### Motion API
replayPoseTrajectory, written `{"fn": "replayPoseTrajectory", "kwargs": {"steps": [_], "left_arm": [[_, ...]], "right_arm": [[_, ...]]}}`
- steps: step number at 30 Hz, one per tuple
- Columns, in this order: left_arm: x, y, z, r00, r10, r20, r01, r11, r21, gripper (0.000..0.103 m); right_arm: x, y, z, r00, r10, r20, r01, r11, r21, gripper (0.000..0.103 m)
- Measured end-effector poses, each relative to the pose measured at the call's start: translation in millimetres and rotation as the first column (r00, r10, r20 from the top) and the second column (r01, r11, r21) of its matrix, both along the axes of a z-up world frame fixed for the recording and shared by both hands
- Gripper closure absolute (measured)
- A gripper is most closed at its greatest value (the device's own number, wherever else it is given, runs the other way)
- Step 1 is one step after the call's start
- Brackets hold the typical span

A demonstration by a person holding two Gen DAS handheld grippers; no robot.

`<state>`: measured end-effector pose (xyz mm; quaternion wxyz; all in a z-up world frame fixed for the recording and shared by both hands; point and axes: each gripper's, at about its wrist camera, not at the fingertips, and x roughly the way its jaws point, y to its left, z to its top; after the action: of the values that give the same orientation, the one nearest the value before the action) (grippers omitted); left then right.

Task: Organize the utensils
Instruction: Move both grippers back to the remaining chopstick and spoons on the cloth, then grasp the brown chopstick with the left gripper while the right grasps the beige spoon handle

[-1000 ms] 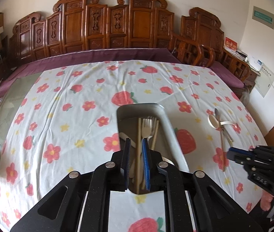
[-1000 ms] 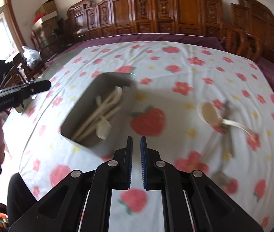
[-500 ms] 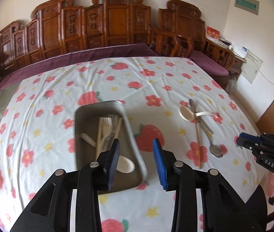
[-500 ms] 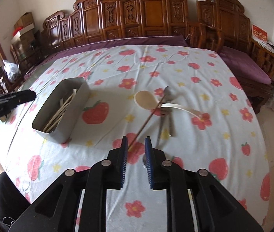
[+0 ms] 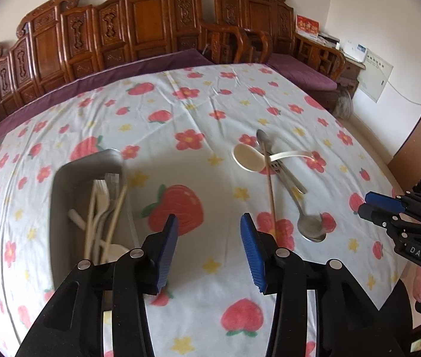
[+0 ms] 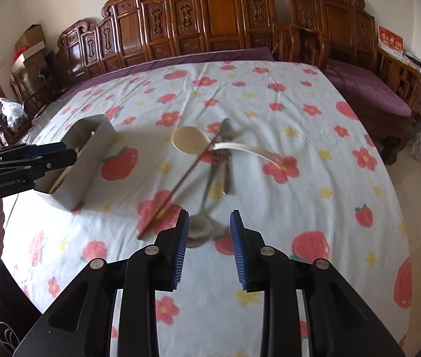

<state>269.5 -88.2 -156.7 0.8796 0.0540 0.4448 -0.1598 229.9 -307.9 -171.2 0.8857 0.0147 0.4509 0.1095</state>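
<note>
While both grippers hover above the strawberry-print tablecloth (image 6: pixel 314 136), neither holds anything. The left gripper (image 5: pixel 209 242) has its fingers spread wide, with only cloth between the pads. The right gripper (image 6: pixel 207 236) has its fingers parted as well, and nothing is clamped between them.

The grey bin (image 5: pixel 85 175) stands on the left side of the table and already contains several pale utensils, including forks and chopsticks. The remaining loose utensils lie in a crossed pile to the right of the bin, well apart from it:

- a cream ladle (image 6: pixel 191 141), bowl toward the bin, handle curving away to the right;
- a single chopstick (image 6: pixel 177 184), lying diagonally across the pile;
- a metal spoon (image 6: pixel 203 226), bowl at the near end of the pile;
- a second metal utensil (image 5: pixel 262 139) beneath the ladle handle; its type cannot be determined.

The governing relation is that of the metal spoon to the right gripper. In the right wrist view, the spoon bowl lies directly ahead of the parted fingers and appears in the gap between them. The spoon's long axis runs away from the gripper, roughly in line with the finger direction. The fingers therefore straddle the bowl across its width.

The right gripper is judged the nearer of the two. The left gripper is positioned between bin and pile, with the chopstick's near end just beside its right finger (image 5: pixel 252 253).

The chopstick passes close to the spoon; closing on the spoon may disturb it.
</note>
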Motion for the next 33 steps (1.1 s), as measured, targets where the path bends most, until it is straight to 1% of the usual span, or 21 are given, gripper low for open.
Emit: {"fn": "replayPoseTrajectory", "kwargs": {"steps": [12, 20, 21, 23, 25, 30, 32, 33], "left_arm": [[26.7, -64.9, -39.9, 0.994, -0.083, -0.074, 0.084, 0.996, 0.016, 0.062], [46.9, -90.2, -68.1, 0.985, -0.111, -0.133, 0.115, 0.993, 0.020, 0.063], [47.7, -91.4, -69.7, 0.984, -0.114, -0.135, 0.118, 0.993, 0.019, 0.064], [49.9, -95.1, -74.3, 0.982, -0.121, -0.147, 0.125, 0.992, 0.017, 0.071], [51.9, -97.3, -77.8, 0.980, -0.123, -0.156, 0.127, 0.992, 0.016, 0.074], [57.1, -98.0, -87.1, 0.974, -0.128, -0.188, 0.129, 0.992, -0.005, 0.088], [58.1, -96.8, -88.0, 0.974, -0.126, -0.190, 0.126, 0.992, -0.014, 0.098], [58.5, -96.2, -88.6, 0.972, -0.129, -0.196, 0.127, 0.992, -0.023, 0.098]], "right_arm": [[-0.4, -34.7, -19.5, 0.999, -0.042, -0.033, 0.042, 0.999, 0.002, 0.071], [7.6, -35.7, -28.0, 0.998, -0.032, -0.048, 0.032, 0.999, 0.001, 0.071], [9.4, -34.6, -28.3, 0.999, -0.029, -0.046, 0.029, 1.000, 0.000, 0.071], [13.7, -32.8, -28.9, 0.999, -0.022, -0.045, 0.022, 1.000, -0.004, 0.071], [18.4, -31.1, -29.3, 0.999, -0.016, -0.042, 0.016, 1.000, -0.010, 0.071], [39.4, -29.0, -31.0, 0.999, 0.004, -0.034, -0.005, 1.000, -0.031, 0.071], [48.4, -28.8, -32.7, 0.999, 0.014, -0.033, -0.015, 0.999, -0.038, 0.071], [54.9, -27.8, -34.0, 0.999, 0.023, -0.032, -0.025, 0.999, -0.046, 0.070]]}}
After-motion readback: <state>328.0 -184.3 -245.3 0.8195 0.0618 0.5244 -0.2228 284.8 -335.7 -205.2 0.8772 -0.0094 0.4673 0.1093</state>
